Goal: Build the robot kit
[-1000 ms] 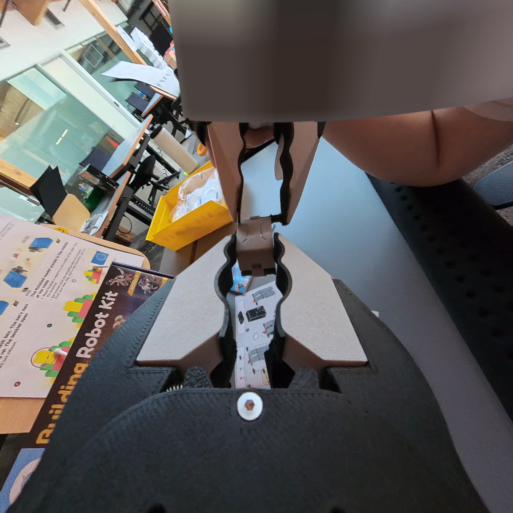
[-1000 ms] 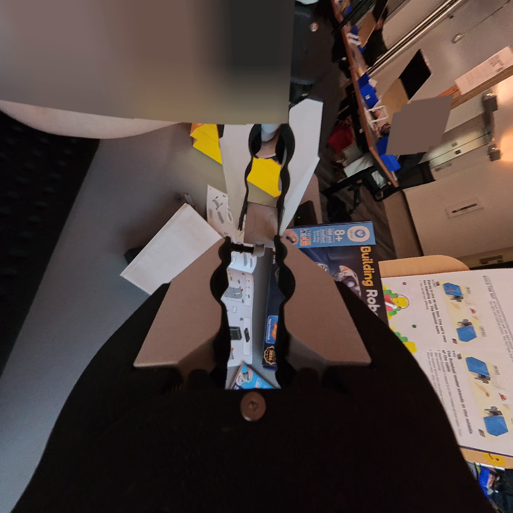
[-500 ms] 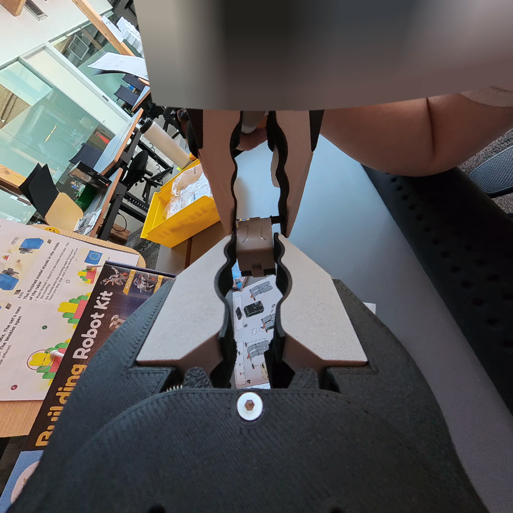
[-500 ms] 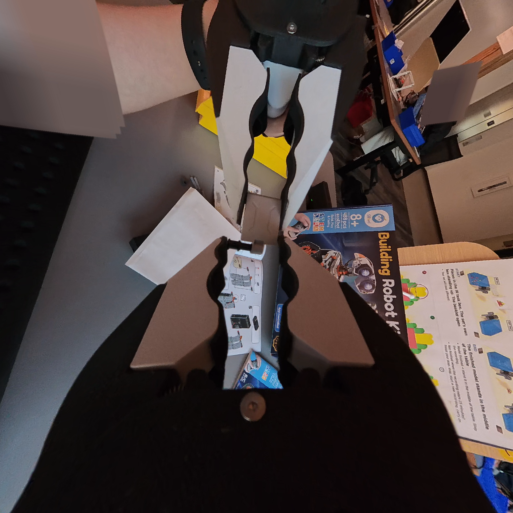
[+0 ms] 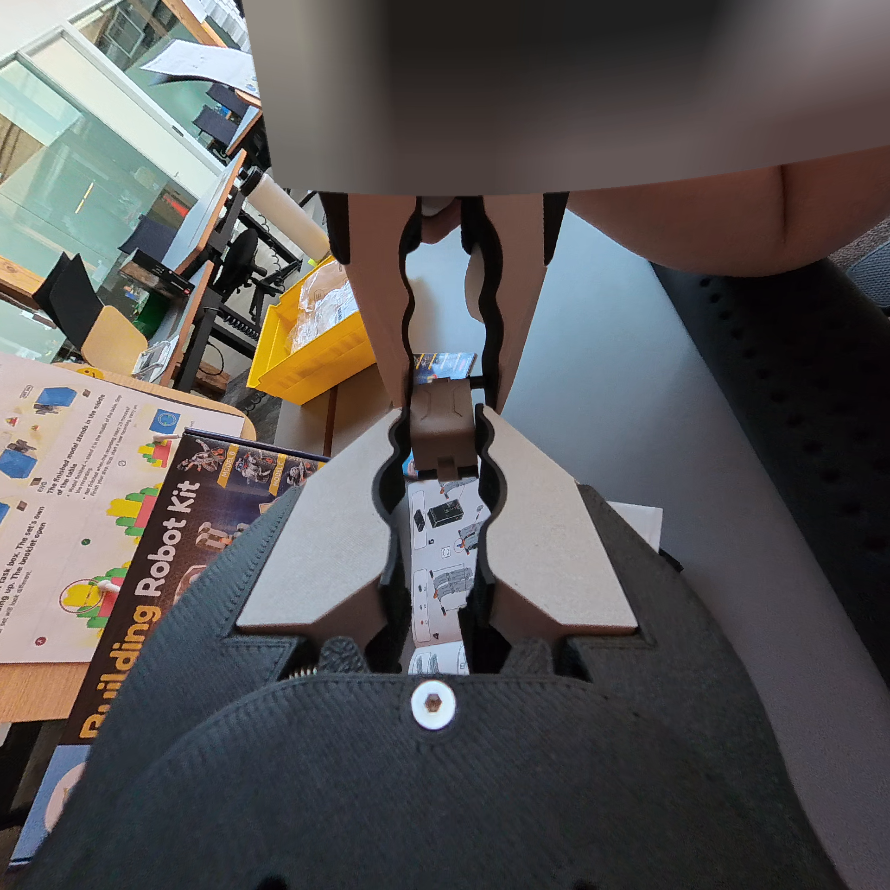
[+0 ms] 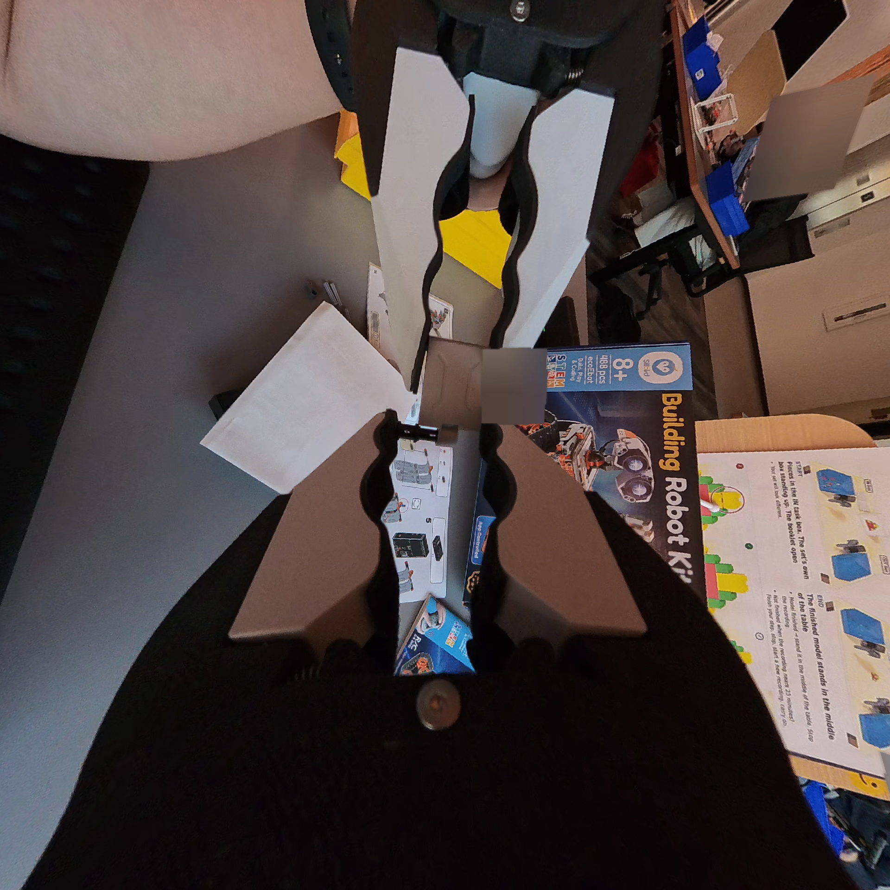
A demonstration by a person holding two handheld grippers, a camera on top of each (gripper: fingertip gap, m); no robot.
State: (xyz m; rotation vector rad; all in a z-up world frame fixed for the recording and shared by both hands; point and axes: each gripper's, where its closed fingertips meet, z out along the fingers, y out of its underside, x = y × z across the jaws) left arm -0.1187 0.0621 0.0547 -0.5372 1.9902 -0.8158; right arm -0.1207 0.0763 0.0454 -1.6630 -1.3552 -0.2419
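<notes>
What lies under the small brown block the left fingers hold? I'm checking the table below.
Under the brown block lies an open instruction booklet on the grey table. The fingers hide its outer parts.

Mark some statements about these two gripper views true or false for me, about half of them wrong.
1. The left gripper is shut on a brown block. True.
2. The yellow bin sits on the kit box. False: it is beyond the table edge, apart from the box.
3. A black pin sits at the right gripper's fingertips. True.
4. The kit box stands upright. False: it lies flat on the table.
5. The grippers point away from each other. False: they face each other, tips nearly meeting.
</notes>
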